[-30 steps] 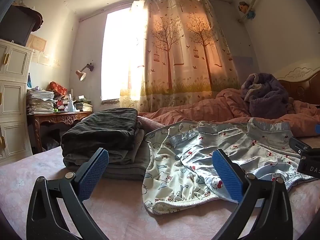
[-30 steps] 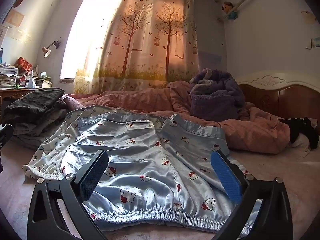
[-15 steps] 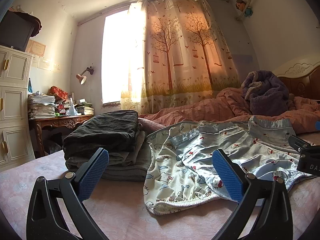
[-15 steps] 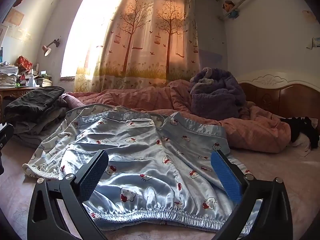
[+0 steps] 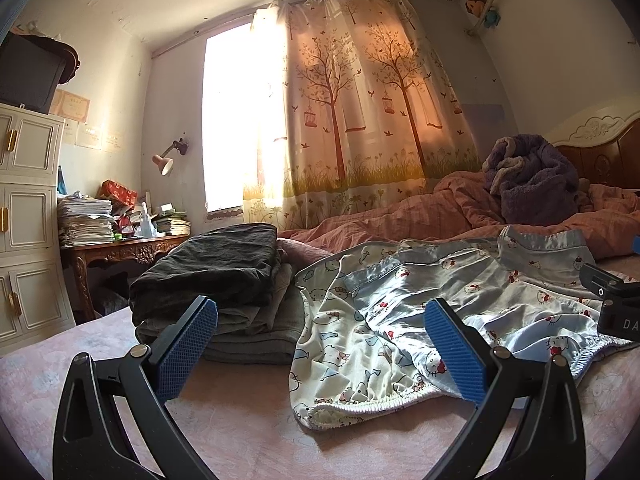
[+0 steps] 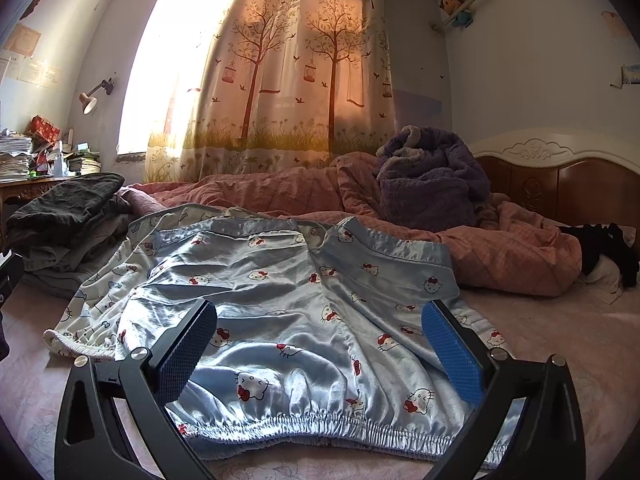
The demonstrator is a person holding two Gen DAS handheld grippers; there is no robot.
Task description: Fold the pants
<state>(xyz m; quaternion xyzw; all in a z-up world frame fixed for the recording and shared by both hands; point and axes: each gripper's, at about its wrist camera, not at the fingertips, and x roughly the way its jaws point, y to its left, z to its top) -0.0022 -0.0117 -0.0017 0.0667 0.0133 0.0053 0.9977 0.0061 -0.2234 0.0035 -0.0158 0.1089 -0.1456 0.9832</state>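
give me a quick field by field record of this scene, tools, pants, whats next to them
surface: pink bed sheet
pants: light blue satin pants with cat print, spread flat, elastic waistband nearest the right camera
left tool: left tool open, empty, near the pants' left edge
right tool: right tool open, empty, at the waistband
beside pants: stack of folded dark clothes on their left
behind: rumpled pink quilt, purple blanket
fold state: not yet started
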